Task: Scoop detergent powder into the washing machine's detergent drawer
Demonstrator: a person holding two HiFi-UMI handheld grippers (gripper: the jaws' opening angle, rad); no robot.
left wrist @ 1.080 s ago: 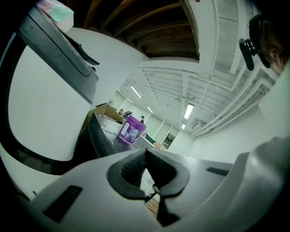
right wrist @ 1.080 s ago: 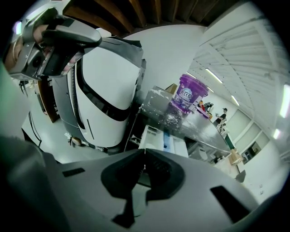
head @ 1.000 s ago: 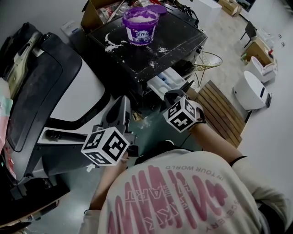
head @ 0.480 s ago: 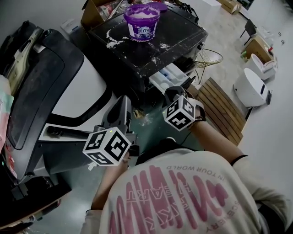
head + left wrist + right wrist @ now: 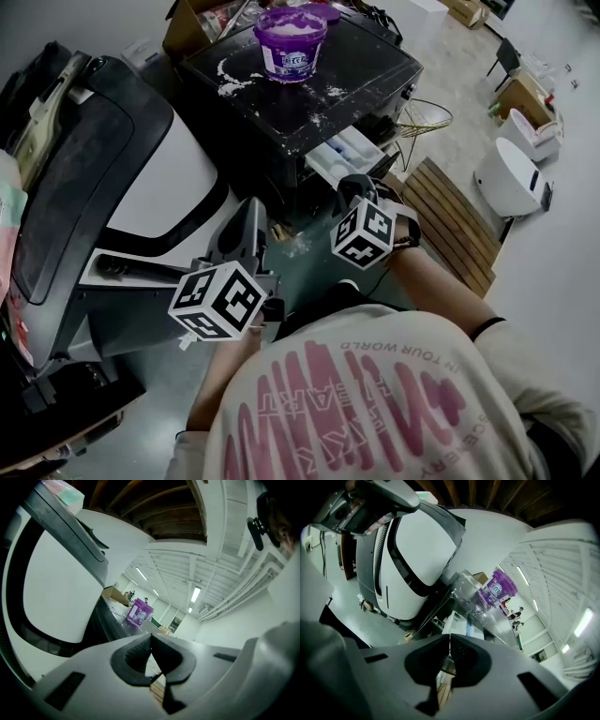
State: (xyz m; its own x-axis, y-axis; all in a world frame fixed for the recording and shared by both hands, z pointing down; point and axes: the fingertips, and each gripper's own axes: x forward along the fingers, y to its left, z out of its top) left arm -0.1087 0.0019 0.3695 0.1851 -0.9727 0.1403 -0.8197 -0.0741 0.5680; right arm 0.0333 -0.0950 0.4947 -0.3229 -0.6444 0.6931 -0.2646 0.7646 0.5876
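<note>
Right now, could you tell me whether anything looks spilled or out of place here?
Yes: white powder is scattered over the washing machine's black top beside the purple tub, and a small patch seems to lie on the floor below the open drawer.

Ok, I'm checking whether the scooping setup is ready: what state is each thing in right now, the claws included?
detergent drawer, pulled out of the machine front, open.
purple detergent tub, upright on the machine, lid off, white powder inside.
washing machine top, scattered with spilled powder.
left claw, shut, nothing between its jaws.
right claw, shut, nothing between its jaws.
</note>
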